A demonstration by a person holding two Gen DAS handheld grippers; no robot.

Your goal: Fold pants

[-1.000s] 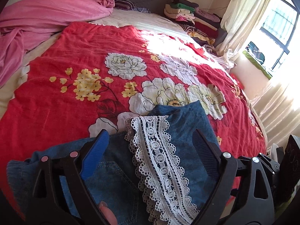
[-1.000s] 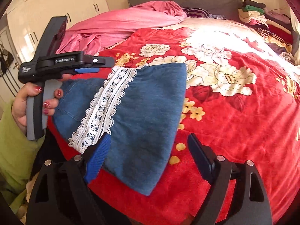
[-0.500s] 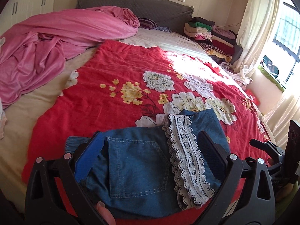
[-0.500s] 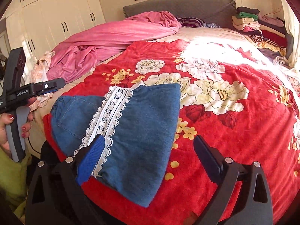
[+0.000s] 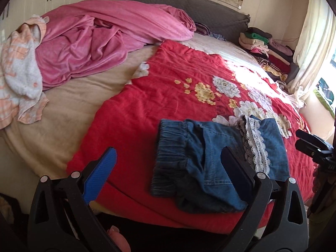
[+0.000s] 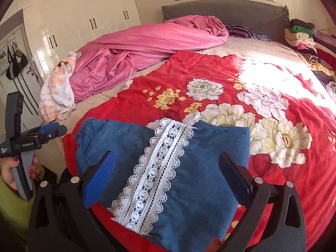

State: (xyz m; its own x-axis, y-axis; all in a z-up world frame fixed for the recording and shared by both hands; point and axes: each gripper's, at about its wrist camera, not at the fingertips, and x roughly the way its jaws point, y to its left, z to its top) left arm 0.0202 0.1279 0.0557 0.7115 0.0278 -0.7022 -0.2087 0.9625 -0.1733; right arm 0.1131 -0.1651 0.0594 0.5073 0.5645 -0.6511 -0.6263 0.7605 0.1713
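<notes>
The blue denim pants (image 5: 212, 157) with a white lace band (image 6: 153, 174) lie folded in a compact bundle near the front edge of the red floral blanket (image 5: 168, 92). They also show in the right wrist view (image 6: 189, 180). My left gripper (image 5: 168, 176) is open and empty, held back from the bed and to the left of the bundle. My right gripper (image 6: 168, 176) is open and empty, above the near edge of the pants. The left gripper also shows at the left of the right wrist view (image 6: 35, 138).
A rumpled pink blanket (image 5: 105, 37) and an orange-white towel (image 5: 19, 77) lie at the far left of the bed. Stacked folded clothes (image 5: 264, 48) sit by the grey headboard (image 5: 189, 6). A curtain and window are at the right. White wardrobes (image 6: 84, 21) stand at the left.
Both grippers have drawn back from the pants toward the bed's front edge. The left one swung left, so the bundle now lies to its right.
</notes>
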